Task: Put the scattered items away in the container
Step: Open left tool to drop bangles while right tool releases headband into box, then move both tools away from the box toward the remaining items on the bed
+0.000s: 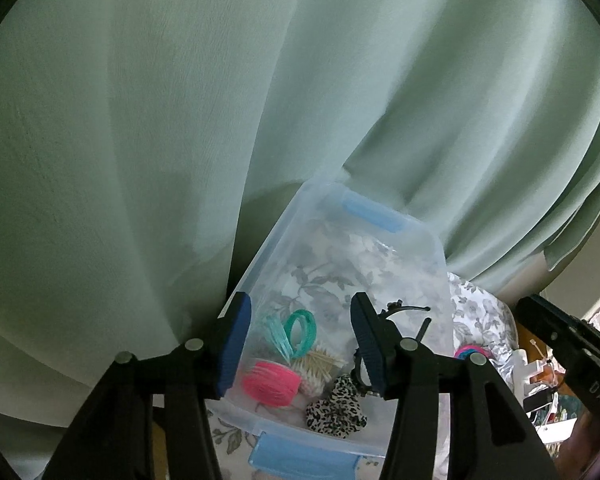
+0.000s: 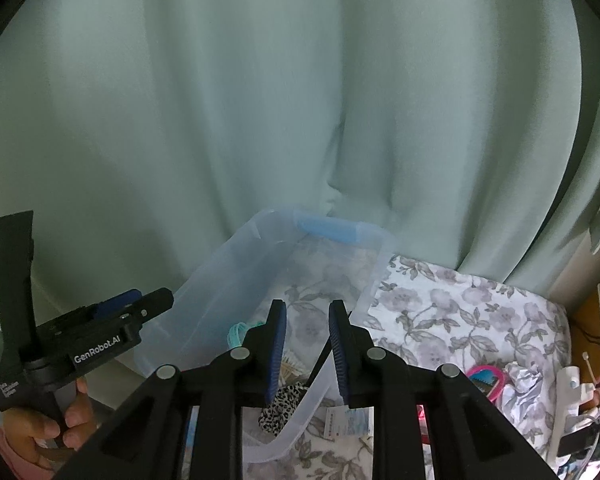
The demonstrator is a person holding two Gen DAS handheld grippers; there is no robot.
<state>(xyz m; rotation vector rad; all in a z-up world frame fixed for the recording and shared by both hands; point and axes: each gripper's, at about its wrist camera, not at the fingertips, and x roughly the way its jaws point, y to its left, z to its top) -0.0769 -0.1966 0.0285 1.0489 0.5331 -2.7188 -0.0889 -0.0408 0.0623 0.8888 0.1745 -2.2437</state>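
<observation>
A clear plastic container point(image 1: 268, 252) with blue handles stands on a floral cloth point(image 2: 460, 312). In it lie a pink thread spool point(image 1: 270, 384), teal hair ties point(image 1: 298, 330), a bundle of wooden sticks point(image 1: 320, 362), a leopard scrunchie point(image 1: 336, 410) and a black hair clip point(image 1: 406, 312). My left gripper point(image 1: 300, 320) hangs open above these items with nothing between its pads. My right gripper point(image 2: 307, 312) stands over the container's near right rim point(image 2: 296, 416), its jaws a narrow gap apart and empty. A pink and blue ring point(image 2: 485, 380) and crumpled foil point(image 2: 520, 384) lie on the cloth outside.
A pale green curtain point(image 2: 260, 120) hangs right behind the container. A printed paper tag point(image 2: 348, 420) lies by the container's corner. White plastic parts and cables point(image 2: 572, 392) crowd the right edge near a wooden frame point(image 2: 588, 312). A hand point(image 2: 40, 428) holds the left gripper's handle.
</observation>
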